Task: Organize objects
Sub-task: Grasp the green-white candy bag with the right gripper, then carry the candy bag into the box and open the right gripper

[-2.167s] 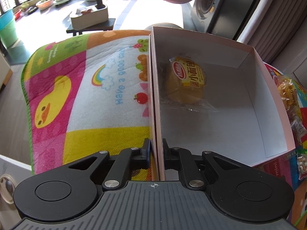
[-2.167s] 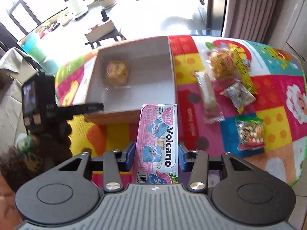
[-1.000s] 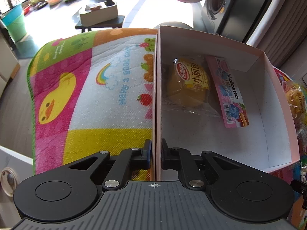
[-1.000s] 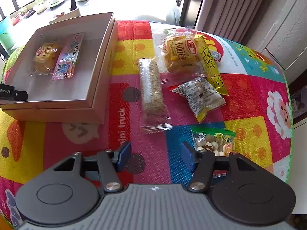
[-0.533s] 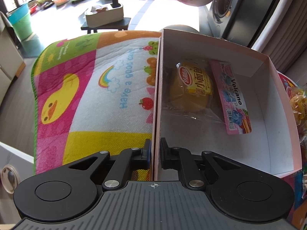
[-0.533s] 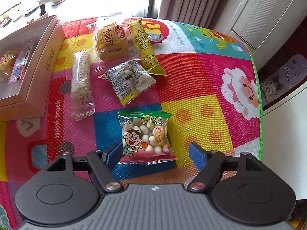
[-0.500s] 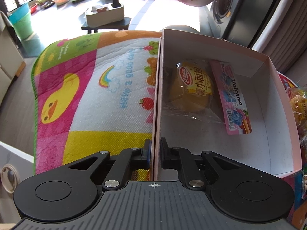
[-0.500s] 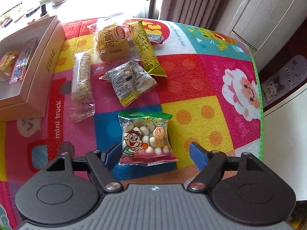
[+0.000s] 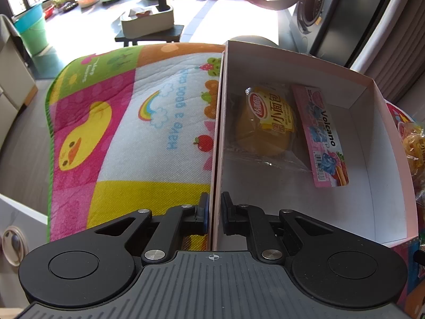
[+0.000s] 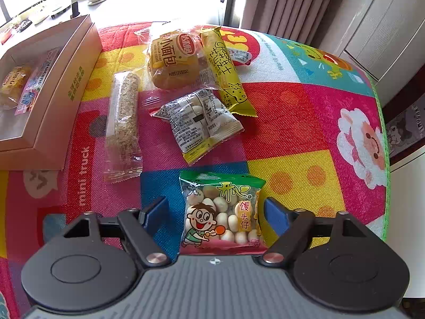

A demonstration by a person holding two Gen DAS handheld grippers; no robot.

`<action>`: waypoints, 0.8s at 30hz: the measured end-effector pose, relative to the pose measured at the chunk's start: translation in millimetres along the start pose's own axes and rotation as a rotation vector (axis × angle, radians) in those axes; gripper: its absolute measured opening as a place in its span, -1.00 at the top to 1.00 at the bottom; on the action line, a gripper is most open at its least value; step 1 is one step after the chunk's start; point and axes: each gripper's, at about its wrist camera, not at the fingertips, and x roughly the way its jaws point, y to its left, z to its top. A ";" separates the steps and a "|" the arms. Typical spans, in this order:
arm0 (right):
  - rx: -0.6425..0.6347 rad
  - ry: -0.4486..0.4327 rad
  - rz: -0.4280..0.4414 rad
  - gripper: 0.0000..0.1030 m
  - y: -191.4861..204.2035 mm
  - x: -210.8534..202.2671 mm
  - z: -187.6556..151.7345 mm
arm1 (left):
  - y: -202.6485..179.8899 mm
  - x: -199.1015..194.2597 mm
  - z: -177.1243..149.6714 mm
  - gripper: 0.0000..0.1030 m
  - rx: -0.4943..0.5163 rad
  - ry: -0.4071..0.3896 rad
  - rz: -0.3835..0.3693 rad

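Note:
My left gripper (image 9: 214, 210) is shut on the near left wall of the open cardboard box (image 9: 218, 122). Inside the box lie a yellow bun packet (image 9: 268, 122) and a pink Volcano packet (image 9: 320, 135). My right gripper (image 10: 216, 211) is open, its fingers either side of a green-topped bag of small round biscuits (image 10: 221, 212) lying on the mat. Beyond it lie a clear printed snack bag (image 10: 199, 122), a long cereal bar (image 10: 123, 125), a second bun packet (image 10: 174, 55) and a yellow cheese stick (image 10: 225, 71). The box (image 10: 66, 79) shows at the left.
A colourful play mat (image 10: 305, 122) covers the table; its right edge (image 10: 382, 143) drops off beside white cabinets. Left of the box the mat (image 9: 127, 122) is bare up to its green border. A washing machine (image 9: 308, 10) and a low bench stand beyond.
The Volcano packet went from my right gripper into the box. The right gripper then swung right and came down around the biscuit bag. The left gripper kept its hold on the box wall.

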 end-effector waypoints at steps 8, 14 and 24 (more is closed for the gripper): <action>0.010 0.016 0.031 0.00 20.0 -24.8 -6.7 | 4.1 -4.5 -2.7 0.79 0.016 0.012 -0.028; 0.042 0.074 0.118 0.00 54.2 -63.3 -18.7 | 6.7 -4.8 -0.8 0.79 0.033 0.020 -0.049; -0.017 -0.051 0.300 0.00 146.8 -146.6 21.8 | 12.8 -4.2 -1.6 0.76 0.046 0.024 -0.099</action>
